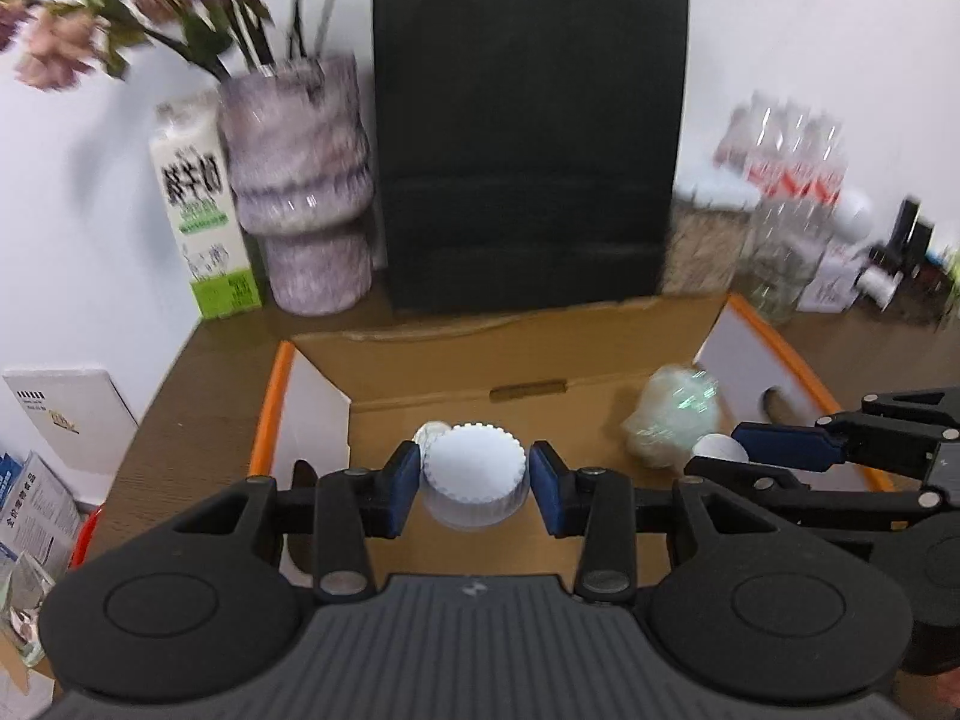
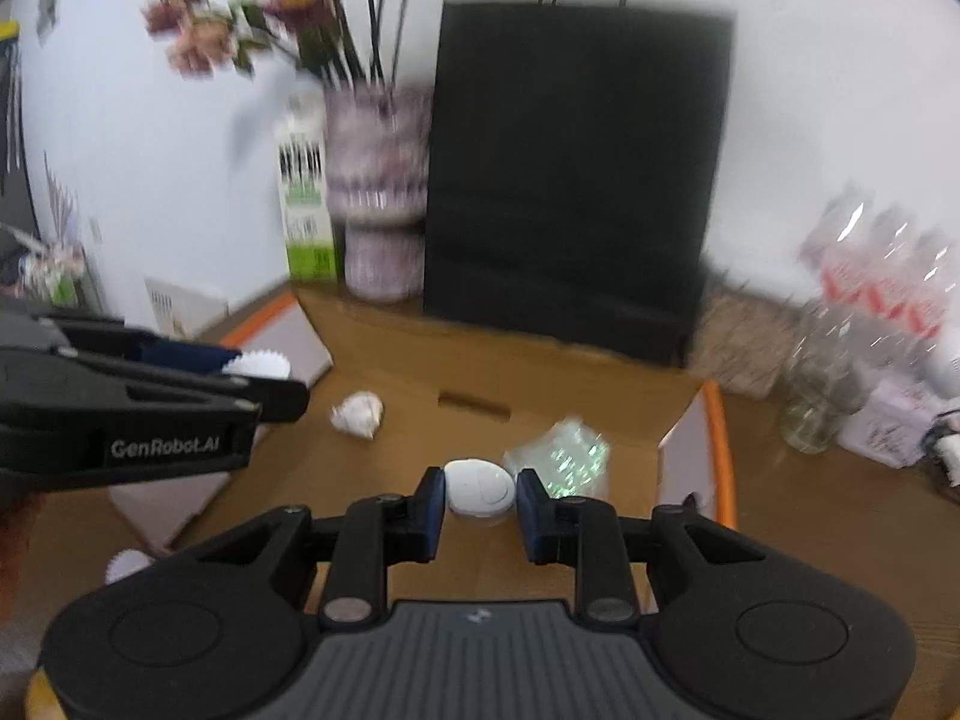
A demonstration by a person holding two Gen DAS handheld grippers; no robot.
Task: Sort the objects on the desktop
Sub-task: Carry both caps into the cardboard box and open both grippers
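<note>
Left claw (image 1: pixel 474 483) pinches a ribbed white cap (image 1: pixel 474 474); right claw (image 2: pixel 480 507) pinches a white oval piece (image 2: pixel 480 489). Both hang above the open cardboard box (image 1: pixel 420 372) (crumpled scraps already inside), so the drop lies straight below

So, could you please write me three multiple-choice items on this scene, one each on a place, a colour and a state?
1. Where does the crumpled paper ball lie?
A. inside the open cardboard box
B. in the vase
C. on the milk carton

2. What colour is the paper bag behind the box?
A. white
B. black
C. orange

3. What is the left gripper doing?
A. open and empty
B. shut on a bottle
C. shut on the white ridged cap

Answers: 1 A, it rests on the box floor; 2 B, the bag is plainly black; 3 C, both pads press the cap's sides.
</note>
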